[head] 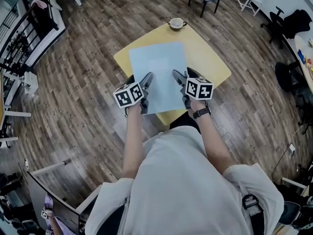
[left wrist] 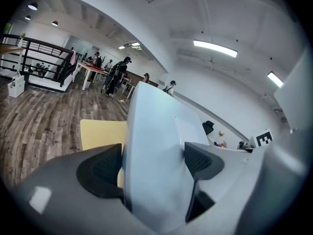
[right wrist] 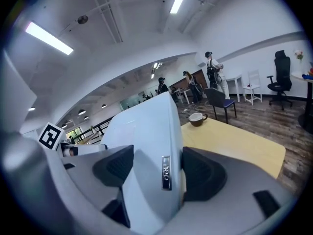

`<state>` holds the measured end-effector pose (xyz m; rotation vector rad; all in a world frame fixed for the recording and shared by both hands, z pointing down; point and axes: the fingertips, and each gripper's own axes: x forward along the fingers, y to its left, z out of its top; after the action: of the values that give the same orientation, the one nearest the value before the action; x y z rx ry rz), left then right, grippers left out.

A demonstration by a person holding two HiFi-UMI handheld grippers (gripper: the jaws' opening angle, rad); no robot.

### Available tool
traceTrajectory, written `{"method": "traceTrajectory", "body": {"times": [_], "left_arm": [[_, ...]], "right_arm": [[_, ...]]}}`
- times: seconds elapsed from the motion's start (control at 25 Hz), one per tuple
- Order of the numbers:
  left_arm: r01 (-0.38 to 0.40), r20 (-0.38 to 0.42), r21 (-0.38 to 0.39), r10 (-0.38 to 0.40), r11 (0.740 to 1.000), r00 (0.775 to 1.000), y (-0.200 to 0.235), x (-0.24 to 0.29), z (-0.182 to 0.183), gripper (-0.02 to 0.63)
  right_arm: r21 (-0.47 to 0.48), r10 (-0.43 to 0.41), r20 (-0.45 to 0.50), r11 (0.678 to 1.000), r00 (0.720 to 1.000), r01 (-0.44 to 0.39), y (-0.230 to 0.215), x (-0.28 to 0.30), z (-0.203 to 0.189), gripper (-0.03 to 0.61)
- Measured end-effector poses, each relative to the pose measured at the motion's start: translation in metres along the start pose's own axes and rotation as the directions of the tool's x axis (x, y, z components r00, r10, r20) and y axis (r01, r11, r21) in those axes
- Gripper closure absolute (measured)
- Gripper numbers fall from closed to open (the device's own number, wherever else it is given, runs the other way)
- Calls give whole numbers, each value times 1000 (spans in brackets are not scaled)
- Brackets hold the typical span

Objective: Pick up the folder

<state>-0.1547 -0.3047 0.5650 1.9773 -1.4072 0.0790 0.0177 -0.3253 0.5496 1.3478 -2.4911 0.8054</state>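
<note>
1. Person's white shirt (head: 186, 190) fills the foreground, with both forearms reaching forward.
2. Left gripper (head: 145, 82): jaws clamped on the near-left edge of the pale blue folder (head: 159, 72).
3. Right gripper (head: 179, 80): jaws clamped on the folder's near-right edge, by a small metal tab (right wrist: 166, 173).
4. Folder sits over the yellow table (head: 210, 58), overhanging its near corner.
5. Cup (head: 176, 23) at the table's far edge, apart from the folder.

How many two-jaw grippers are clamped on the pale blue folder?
2. The left gripper is shut on the near left edge of the pale blue rectangular folder. The right gripper is shut on its near right edge. No other gripper is in view.
</note>
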Motion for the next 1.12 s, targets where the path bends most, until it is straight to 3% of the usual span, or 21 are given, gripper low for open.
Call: {"method": "traceTrajectory", "body": {"times": [0.44,0.88,1.12], "left_arm": [[11,83,105,-19,994,996,-22,-29,41,212],[11,209,171,-47,985,977,-55,-63,86,212],[-6,247,260,-61,966,967,-72,-75,103,212]], "right_arm": [[-81,6,86,997,996,1,29,-23,39,268],[-141,13,194,990,981,14,57,-57,86,268],[-179,22,240,984,970,22,68,-71,102,268]]}}
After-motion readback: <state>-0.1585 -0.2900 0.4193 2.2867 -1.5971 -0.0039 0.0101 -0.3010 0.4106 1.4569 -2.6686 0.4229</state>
